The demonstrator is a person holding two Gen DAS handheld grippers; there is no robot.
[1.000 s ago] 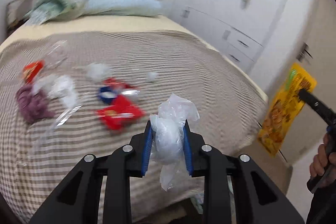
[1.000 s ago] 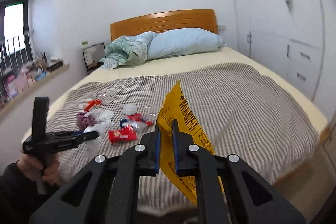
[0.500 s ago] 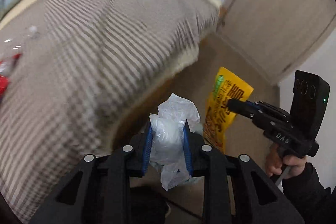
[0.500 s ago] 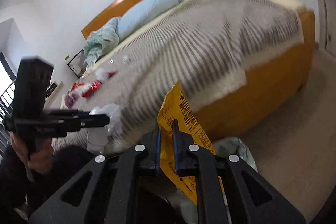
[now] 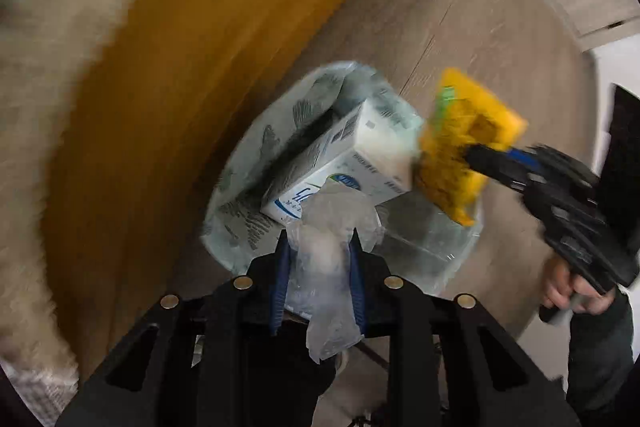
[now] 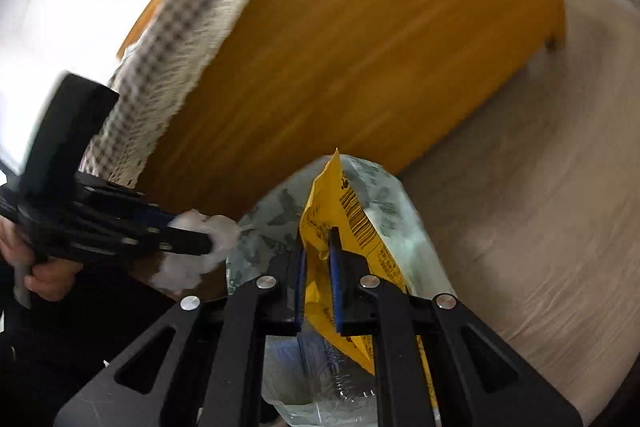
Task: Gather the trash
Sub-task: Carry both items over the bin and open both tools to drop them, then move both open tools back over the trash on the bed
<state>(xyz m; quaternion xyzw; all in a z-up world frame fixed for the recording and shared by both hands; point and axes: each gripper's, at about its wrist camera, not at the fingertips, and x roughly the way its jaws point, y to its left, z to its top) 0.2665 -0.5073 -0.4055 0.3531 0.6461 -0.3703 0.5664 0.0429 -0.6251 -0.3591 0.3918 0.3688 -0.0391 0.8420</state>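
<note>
Left gripper (image 5: pixel 320 263) jaws gripped crumpled clear plastic (image 5: pixel 328 227) above the lined trash bin (image 5: pixel 256 211). Right gripper (image 6: pixel 318 259) jaws pinched a barcoded yellow wrapper (image 6: pixel 348 219) over it; a box's (image 5: pixel 352 155) writing blurred. Bed frame (image 6: pixel 360 67) stood close beside.

Pale wood-grain floor (image 5: pixel 472 11) seen under everything. Bin lined with leaf-printed bag (image 5: pixel 256 163) stood on floor, just beside orange wooden bed frame (image 6: pixel 380 75). White carton (image 5: pixel 344 163) lodged inside bin. Checked blanket (image 6: pixel 188 27) draped over bed edge, far left.
</note>
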